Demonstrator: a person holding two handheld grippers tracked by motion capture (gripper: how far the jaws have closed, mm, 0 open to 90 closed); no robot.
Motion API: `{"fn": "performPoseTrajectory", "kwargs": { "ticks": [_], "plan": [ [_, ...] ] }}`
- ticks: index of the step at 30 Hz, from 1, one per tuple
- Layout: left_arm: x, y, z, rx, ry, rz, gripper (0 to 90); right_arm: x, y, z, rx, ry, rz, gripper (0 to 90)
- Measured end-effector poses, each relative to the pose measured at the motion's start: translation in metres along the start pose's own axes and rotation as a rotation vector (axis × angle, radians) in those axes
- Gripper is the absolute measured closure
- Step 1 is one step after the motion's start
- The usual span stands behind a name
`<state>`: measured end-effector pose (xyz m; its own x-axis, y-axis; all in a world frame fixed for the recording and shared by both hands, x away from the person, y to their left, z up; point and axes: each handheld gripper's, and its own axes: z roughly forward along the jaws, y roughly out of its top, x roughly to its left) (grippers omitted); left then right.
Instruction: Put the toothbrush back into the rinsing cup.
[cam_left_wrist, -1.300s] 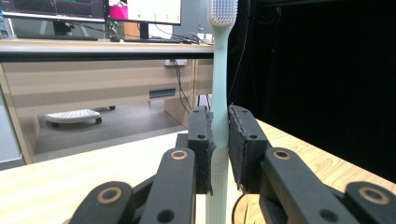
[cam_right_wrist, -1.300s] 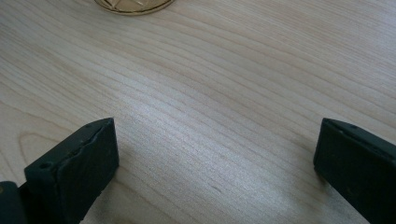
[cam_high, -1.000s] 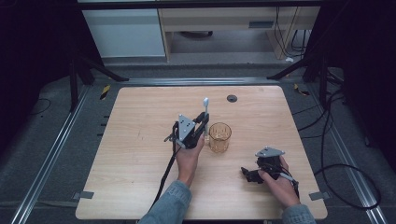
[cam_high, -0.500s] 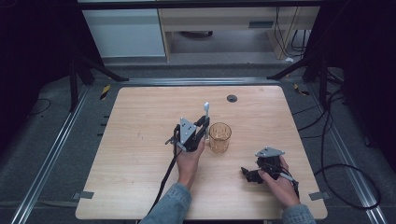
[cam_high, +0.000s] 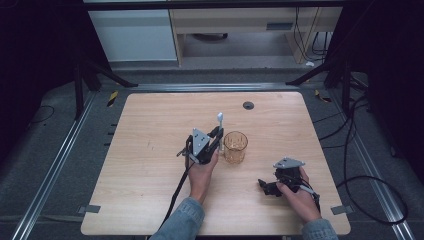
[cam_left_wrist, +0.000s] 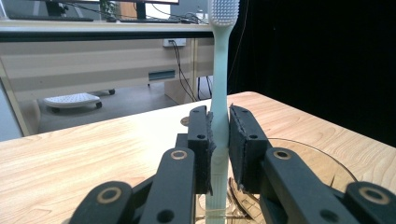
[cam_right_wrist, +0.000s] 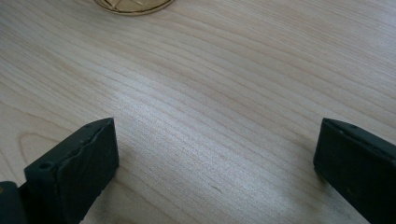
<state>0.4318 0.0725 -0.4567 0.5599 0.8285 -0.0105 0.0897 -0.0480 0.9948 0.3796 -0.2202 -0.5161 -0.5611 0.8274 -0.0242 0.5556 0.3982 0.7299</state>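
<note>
Little has been shifted since the earlier frames: the left gripper (cam_high: 216, 136) has been carried slightly nearer to the cup (cam_high: 235, 146), while the right gripper (cam_high: 265, 186) has been kept in place. The toothbrush (cam_left_wrist: 219, 100) is clamped between the left gripper's jaws, whose pads are pressed against both sides of its pale handle. It is held upright, with the bristle head at the top and the lower end of the handle just above the table (cam_high: 150, 165). In the high view the toothbrush (cam_high: 219, 125) is seen just beside the cup, on the cup's left, and whether the two touch cannot be told. The cup, amber and see-through, is stood upright near the middle of the table. The right gripper is rested on the table well to the right of the cup and nearer the person, with its jaws (cam_right_wrist: 215, 158) spread wide and nothing between them but bare wood.
</note>
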Motion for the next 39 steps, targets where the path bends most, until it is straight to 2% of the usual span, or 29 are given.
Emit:
{"fn": "performPoseTrajectory", "kwargs": {
  "ticks": [23,26,27,39],
  "plan": [
    [0.001,-0.009,-0.003,0.018,0.007,0.007,78.4,0.000,0.000,0.000,0.000,-0.001,0.002,0.4],
    [0.001,-0.009,-0.003,0.017,0.007,0.004,78.4,0.001,0.000,0.000,0.003,-0.001,0.015,0.4],
    [0.001,-0.009,-0.003,0.018,0.008,0.006,78.4,0.000,0.000,0.000,-0.001,0.000,-0.006,0.4],
    [0.001,-0.011,-0.002,0.029,0.011,0.006,78.5,0.000,0.000,0.000,0.000,0.000,0.000,0.4]
  ]
}}
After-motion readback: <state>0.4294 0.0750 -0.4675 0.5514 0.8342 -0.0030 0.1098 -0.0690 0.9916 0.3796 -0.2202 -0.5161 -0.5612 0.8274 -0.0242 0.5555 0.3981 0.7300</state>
